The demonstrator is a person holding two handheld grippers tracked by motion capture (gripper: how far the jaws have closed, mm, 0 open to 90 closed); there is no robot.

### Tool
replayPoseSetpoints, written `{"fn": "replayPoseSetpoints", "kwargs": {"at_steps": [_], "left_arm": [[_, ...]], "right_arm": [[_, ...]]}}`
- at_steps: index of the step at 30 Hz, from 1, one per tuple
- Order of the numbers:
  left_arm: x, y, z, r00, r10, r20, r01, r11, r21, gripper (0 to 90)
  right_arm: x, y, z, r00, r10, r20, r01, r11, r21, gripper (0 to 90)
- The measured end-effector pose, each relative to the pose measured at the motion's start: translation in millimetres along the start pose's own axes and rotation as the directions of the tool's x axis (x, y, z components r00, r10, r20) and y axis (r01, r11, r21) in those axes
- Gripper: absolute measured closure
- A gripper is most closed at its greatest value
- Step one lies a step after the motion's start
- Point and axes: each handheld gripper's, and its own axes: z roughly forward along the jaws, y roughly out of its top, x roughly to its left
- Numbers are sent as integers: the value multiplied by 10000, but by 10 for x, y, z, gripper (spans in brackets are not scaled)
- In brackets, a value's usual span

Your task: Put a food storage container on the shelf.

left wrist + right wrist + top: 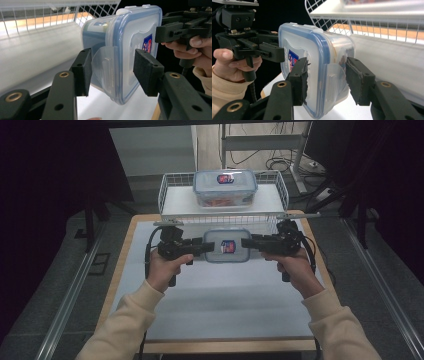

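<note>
A clear lidded container (227,246) is held between the two tools: the left hand-held gripper (206,246) pinches its left end and the right hand-held gripper (248,243) pinches its right end. In the left gripper view the black pads (82,71) sit on either side of the end latch flap, one on the lid face and one on the underside; the right gripper view shows its pads (300,80) placed the same way on the other end. The container appears to hang clear of the table (210,300), level, lid up, just ahead of both hands and just short of the white wire basket (170,195) beyond the jaws. A second lidded container (225,187) already sits inside that basket. The step in hand looks like the two-handed carry toward the basket. The next move would call for enough height to clear the near wire rim, both hands travelling forward together to keep the box level, and a landing spot beside or in front of the container already there.
</note>
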Motion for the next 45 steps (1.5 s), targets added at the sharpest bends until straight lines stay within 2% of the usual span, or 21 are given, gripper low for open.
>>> {"fn": "replayPoseSetpoints", "kwargs": {"at_steps": [8,17,32,39,45], "left_arm": [[17,305,-34,9996,237,-143,-239,9996,-147,508],[115,639,-21,9988,372,-322,-378,9991,-181,506],[284,1024,16,9976,574,-393,-579,9982,-140,506],[349,1345,18,9976,606,-341,-613,9979,-198,508],[469,1604,67,9975,575,-420,-582,9982,-157,502]], "right_arm": [[-32,306,-10,9998,-169,-90,168,9997,-161,534],[-142,633,40,9996,-243,-168,240,9995,-196,534],[-305,1014,138,9993,-320,-185,314,9991,-289,534],[-366,1311,138,9994,-294,-204,287,9991,-318,534],[-449,1585,184,9993,-359,-94,355,9988,-346,534]]}}
